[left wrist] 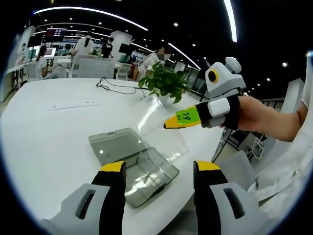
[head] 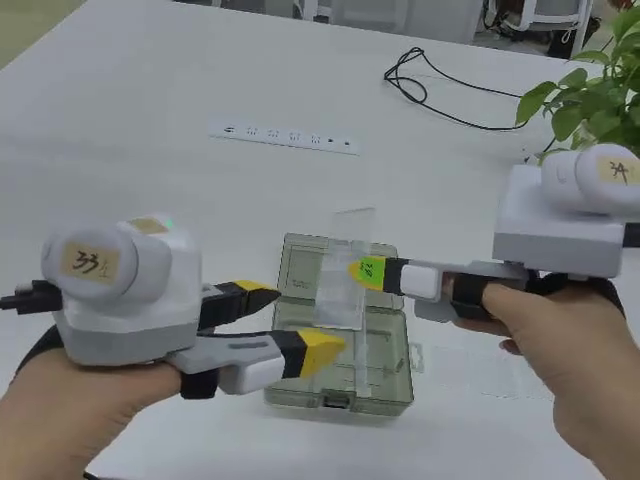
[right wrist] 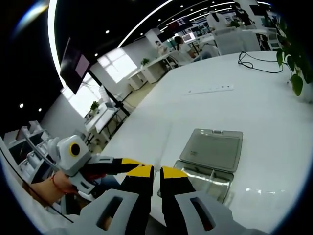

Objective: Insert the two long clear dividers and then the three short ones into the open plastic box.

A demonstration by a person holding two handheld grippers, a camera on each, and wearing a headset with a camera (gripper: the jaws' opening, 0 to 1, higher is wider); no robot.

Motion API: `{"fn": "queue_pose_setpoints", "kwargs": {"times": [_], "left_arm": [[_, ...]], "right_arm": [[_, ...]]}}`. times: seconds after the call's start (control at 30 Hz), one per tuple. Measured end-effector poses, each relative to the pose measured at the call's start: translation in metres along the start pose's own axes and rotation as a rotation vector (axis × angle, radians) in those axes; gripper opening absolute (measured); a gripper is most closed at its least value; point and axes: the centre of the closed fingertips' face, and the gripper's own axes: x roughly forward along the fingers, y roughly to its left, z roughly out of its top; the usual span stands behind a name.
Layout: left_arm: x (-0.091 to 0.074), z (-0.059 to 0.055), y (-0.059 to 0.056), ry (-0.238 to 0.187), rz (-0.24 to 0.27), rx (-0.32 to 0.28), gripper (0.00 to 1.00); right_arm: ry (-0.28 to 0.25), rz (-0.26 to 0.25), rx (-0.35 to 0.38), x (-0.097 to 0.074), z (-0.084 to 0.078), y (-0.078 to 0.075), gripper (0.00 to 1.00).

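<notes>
The open grey-green plastic box (head: 385,385) lies on the white table with its lid (head: 300,262) flat behind it. My right gripper (head: 362,271) comes in from the right, shut on a clear divider (head: 340,285) held upright over the box. In the left gripper view that divider (left wrist: 164,134) hangs from the right gripper (left wrist: 168,124) above the box (left wrist: 146,186). My left gripper (head: 293,317) stands open just left of the box, its jaws (left wrist: 160,167) holding nothing. In the right gripper view the jaws (right wrist: 157,172) are pressed together, the box (right wrist: 210,161) beyond.
A white power strip (head: 285,135) lies farther back, with a black cable (head: 440,90) and a potted plant (head: 590,95) at the far right. Faint clear pieces (head: 480,362) lie on the table right of the box.
</notes>
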Motion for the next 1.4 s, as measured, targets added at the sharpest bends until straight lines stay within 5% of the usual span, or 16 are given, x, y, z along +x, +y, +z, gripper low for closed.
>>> {"fn": "queue_pose_setpoints", "kwargs": {"times": [0.6,0.97,1.4], "left_arm": [[-0.01,-0.026,0.013,0.064,-0.087,0.223,0.94],[-0.009,-0.044,0.021,0.101,-0.156,0.261,0.95],[-0.009,-0.05,0.027,0.078,-0.194,0.231,0.93]], "right_arm": [[0.149,-0.118,0.039,0.015,-0.015,-0.011,0.06],[0.332,-0.226,0.083,0.035,-0.04,-0.041,0.06],[0.441,-0.286,0.128,0.052,-0.067,-0.056,0.06]]}}
